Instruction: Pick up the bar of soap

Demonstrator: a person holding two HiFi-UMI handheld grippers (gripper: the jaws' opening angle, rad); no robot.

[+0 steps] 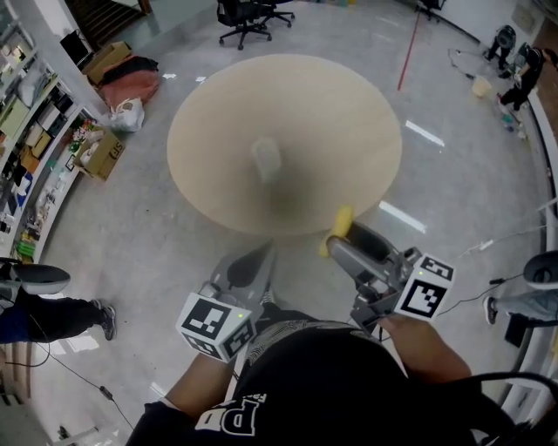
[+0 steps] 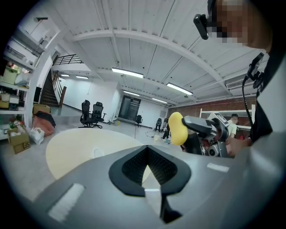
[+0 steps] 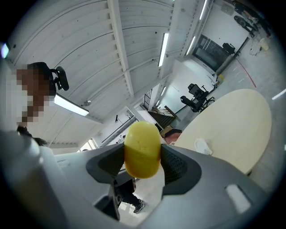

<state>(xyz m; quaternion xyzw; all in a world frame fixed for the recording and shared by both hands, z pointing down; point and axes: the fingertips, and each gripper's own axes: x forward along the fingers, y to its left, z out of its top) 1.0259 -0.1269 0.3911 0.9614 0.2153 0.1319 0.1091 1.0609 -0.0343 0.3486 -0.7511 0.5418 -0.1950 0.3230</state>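
Observation:
The yellow oval bar of soap (image 1: 342, 225) (image 3: 142, 149) is off the table, clamped between the black pads of my right gripper (image 1: 336, 240) (image 3: 142, 157), just past the near edge of the round beige table (image 1: 331, 113). The left gripper view shows the soap (image 2: 177, 128) raised at the right, in the other gripper's jaws. My left gripper (image 1: 264, 254) (image 2: 147, 169) hangs over the floor by the table's near edge, jaws together and holding nothing. A small pale translucent object (image 1: 266, 158) (image 3: 202, 145) sits near the table's middle.
Black office chairs (image 1: 248, 17) stand beyond the table. Cardboard boxes (image 1: 103, 155) and bags lie by shelves at the left. A person's legs (image 1: 52, 309) show at the left and a shoe (image 1: 490, 308) at the right. Cables run over the grey floor.

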